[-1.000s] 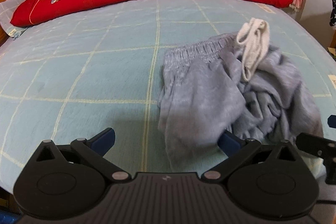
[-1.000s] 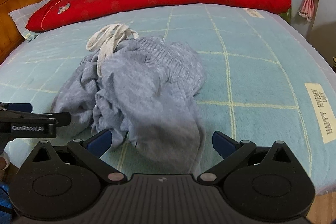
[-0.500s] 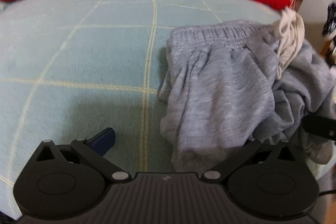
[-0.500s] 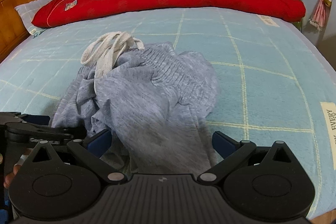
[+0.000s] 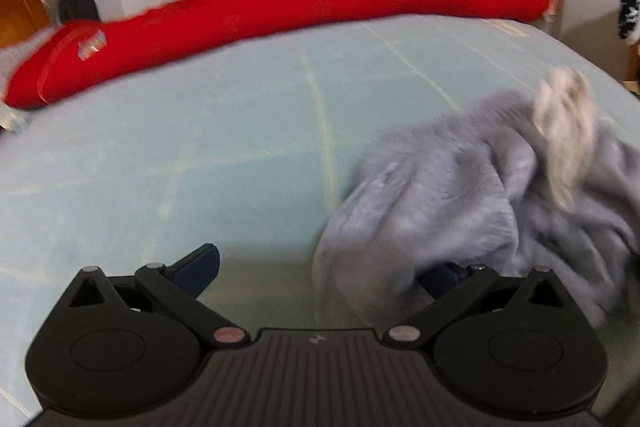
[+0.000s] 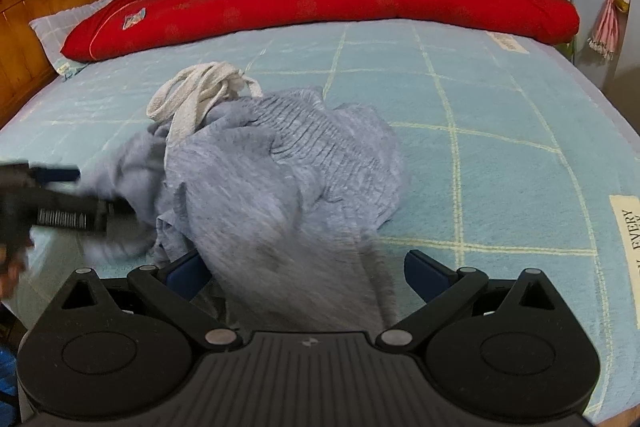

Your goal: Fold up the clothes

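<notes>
The left gripper (image 5: pixel 316 273) has its two blue fingers wide apart, and the edge of the grey pants (image 5: pixel 460 195) lies between them, over the right finger. The fingers are not pinching the cloth. The right gripper (image 6: pixel 306 269) is wide apart too, and one leg of the grey pants (image 6: pixel 280 187) runs down between its fingers. Nothing is clamped there either.

The pants lie in a bumpy heap on the light blue bed sheet (image 6: pixel 480 107), near the front edge of the bed. The stretchy waistband is up on top of the heap. A whitish cloth thing with loops (image 6: pixel 196 95) sits on top, at the far side. I cannot tell what kind of clothing it is.

I think the folding is not done. The pants are crumpled, not flat, and no neat fold shows. They would need spreading out flat, and the whitish thing needs its own turn.

A long red quilt (image 6: pixel 320 7) lies along the back of the bed.
</notes>
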The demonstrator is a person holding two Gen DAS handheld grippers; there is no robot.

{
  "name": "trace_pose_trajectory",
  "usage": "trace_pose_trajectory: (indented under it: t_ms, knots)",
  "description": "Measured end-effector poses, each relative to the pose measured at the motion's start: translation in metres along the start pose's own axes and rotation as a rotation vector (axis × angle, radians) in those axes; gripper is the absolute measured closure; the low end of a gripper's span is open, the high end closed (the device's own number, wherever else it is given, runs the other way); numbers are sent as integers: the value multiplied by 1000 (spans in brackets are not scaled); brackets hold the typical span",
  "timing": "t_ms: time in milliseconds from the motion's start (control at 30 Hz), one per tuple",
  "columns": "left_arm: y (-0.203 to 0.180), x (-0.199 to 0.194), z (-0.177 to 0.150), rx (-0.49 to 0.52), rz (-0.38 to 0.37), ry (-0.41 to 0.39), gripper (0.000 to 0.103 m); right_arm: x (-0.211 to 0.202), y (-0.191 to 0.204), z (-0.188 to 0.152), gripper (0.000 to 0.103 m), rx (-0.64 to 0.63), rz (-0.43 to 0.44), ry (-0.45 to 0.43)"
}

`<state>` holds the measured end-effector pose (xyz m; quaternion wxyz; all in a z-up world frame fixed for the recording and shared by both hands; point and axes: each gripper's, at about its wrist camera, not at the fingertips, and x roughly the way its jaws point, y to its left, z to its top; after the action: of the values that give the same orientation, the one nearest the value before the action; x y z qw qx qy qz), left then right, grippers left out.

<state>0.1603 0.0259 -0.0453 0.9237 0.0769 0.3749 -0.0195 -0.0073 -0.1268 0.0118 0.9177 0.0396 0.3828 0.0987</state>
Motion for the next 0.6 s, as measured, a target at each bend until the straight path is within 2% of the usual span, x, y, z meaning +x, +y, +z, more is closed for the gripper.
trace_pose_trajectory:
  t_ms: [67, 233, 333, 400, 533, 600]
  knots:
    - [8, 4, 7, -37, 18, -1, 0, 0, -2, 0, 0, 2, 10, -6]
    - [13, 18, -6, -61, -88, 48, 1, -1, -6, -1, 0, 7, 34, -20]
    - [24, 25, -25, -130, -158, 87, 1, 10, -5, -3, 0, -1, 56, 6]
    - [33, 28, -33, -185, -197, 85, 0, 18, -5, -6, 0, -7, 67, 32]
    - [37, 27, -42, -146, -227, 40, 0, 37, -12, -16, 0, -11, 77, 103]
    - [40, 28, -47, -150, -247, 32, 0, 39, -10, -24, 0, -70, 80, 91]
